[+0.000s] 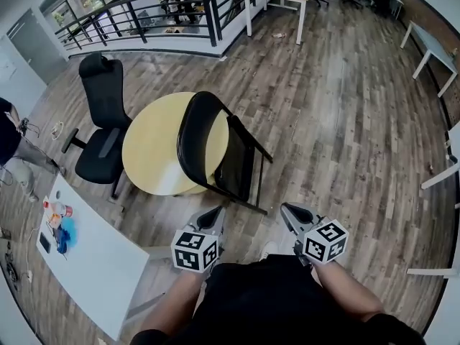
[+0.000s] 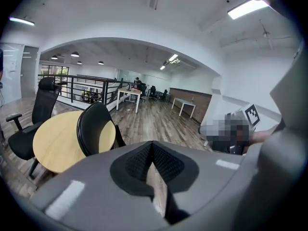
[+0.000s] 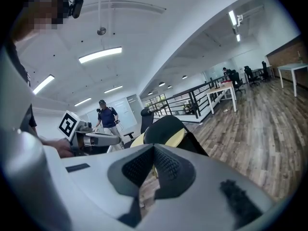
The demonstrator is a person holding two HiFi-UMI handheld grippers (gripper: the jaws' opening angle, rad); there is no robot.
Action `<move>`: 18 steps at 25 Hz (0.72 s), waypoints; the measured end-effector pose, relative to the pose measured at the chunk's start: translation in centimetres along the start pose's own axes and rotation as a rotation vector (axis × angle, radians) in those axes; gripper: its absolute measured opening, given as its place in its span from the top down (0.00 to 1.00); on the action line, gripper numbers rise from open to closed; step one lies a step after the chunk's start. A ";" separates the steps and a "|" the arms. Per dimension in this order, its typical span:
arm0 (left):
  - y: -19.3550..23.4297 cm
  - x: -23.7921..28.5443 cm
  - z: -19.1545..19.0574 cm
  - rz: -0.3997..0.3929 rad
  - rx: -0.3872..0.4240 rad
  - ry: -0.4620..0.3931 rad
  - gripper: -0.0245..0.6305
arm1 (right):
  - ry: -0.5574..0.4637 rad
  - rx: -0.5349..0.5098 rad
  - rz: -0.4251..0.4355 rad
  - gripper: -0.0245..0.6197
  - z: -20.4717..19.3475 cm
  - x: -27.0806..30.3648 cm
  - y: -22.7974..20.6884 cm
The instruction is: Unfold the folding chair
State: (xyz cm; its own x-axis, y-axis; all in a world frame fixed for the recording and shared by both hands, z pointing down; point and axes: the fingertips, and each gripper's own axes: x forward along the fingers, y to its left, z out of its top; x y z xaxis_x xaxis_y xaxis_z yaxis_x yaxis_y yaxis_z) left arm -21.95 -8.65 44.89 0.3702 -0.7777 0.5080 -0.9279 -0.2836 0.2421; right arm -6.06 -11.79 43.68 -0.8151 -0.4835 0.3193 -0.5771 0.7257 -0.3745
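The chair (image 1: 237, 162) stands folded against the yellow desk (image 1: 154, 157), a little ahead of the left gripper (image 1: 215, 211) and right gripper (image 1: 285, 208). Both have their fingers pressed together, holding nothing. To do this well, open the fingers first, grab the back's top, then push the seat down slowly so it won't slide

Round yellow table (image 1: 154, 149), black office chair (image 1: 104, 113) beside it, white surface (image 1: 100, 264) with small items, black railing (image 1: 144, 13), wood-plank floor (image 1: 345, 121).
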 end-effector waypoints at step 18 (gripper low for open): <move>4.1 2.0 2.7 0.179 0.037 0.009 0.95 | 0.006 0.040 0.081 0.96 1.0 3.5 -3.2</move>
State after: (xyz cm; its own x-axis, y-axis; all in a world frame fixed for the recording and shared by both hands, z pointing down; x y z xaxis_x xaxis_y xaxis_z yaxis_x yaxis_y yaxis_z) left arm -25.15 -12.87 44.65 0.1993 -0.8126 0.5476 -0.9799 -0.1619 0.1163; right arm -7.16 -16.29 45.16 -0.8589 -0.4209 0.2919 -0.5111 0.7420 -0.4338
